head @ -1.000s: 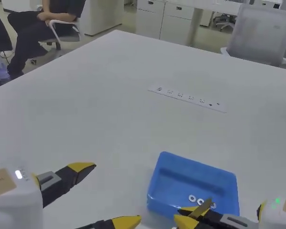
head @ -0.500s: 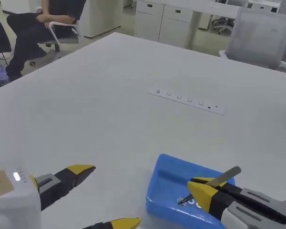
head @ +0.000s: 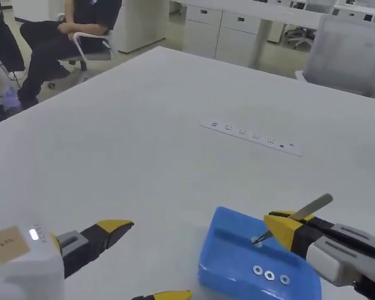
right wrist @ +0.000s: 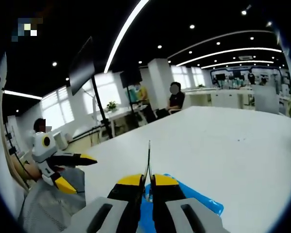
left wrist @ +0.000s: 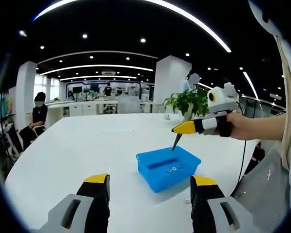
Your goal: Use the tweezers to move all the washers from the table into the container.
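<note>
A blue container point(head: 228, 265) stands on the white table point(head: 144, 144) with three washers point(head: 270, 275) lying in it. My right gripper point(head: 276, 224) hovers just above the container's right side, shut on thin metal tweezers point(head: 312, 205). Their tips point down over the container, and I cannot tell whether they hold anything. In the right gripper view the tweezers point(right wrist: 148, 158) stick out from between the closed jaws of the right gripper point(right wrist: 147, 178), above the container point(right wrist: 196, 198). My left gripper point(head: 142, 259) is open to the left of the container, holding nothing. The left gripper view has the left gripper point(left wrist: 150, 187) facing the container point(left wrist: 157, 177).
A flush socket strip point(head: 253, 135) is set into the table's middle. A small pale speck point(left wrist: 186, 200) lies on the table near the container's front. A person sits on a chair point(head: 90, 47) beyond the far left corner, and a grey chair point(head: 350, 56) stands at the far right.
My right gripper has come up from the container's near edge and now hangs higher over it, with the tweezer tips lifted off the washers. The left gripper has stayed put.
</note>
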Motion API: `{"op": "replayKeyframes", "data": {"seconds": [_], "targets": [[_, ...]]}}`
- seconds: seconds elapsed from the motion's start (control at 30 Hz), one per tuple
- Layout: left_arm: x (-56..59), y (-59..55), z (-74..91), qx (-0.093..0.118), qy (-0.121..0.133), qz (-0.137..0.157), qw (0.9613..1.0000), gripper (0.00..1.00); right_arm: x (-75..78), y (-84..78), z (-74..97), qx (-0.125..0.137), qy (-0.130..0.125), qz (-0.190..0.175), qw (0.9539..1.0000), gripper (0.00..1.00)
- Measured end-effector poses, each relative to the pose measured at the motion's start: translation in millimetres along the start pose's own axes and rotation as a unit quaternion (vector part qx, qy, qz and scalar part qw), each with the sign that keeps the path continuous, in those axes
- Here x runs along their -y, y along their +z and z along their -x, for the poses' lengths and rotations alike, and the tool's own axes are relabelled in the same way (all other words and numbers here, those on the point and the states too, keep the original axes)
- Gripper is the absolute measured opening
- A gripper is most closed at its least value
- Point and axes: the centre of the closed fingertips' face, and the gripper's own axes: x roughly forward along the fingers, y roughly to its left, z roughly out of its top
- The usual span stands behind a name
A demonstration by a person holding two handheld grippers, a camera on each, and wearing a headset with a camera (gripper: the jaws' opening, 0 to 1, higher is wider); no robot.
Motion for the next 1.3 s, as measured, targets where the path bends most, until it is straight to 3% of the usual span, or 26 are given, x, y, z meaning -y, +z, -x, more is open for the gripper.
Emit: {"op": "replayKeyframes", "data": {"seconds": [0.4, 0.6, 0.97, 1.3], "targets": [[-0.8, 0.4, -0.3, 0.001, 0.0, 0.001, 1.0, 0.67, 16.9, -4.6, -32.0, -0.045, 0.029, 0.027, 0.9982, 0.03], [-1.5, 0.3, -0.1, 0.0, 0.002, 0.002, 1.0, 0.67, 20.3, -20.6, -41.7, -0.083, 0.036, 0.031, 0.9954, 0.03], [-1.2, -1.1, 0.0, -0.003, 0.001, 0.001, 1.0, 0.67, 27.4, -57.8, -49.9, -0.169, 0.037, 0.011, 0.9848, 0.03], [-1.0, -1.4, 0.1, -0.004, 0.002, 0.001, 1.0, 0.67, 41.1, -75.8, -51.1, -0.193, 0.037, 0.005, 0.9804, 0.03]]}}
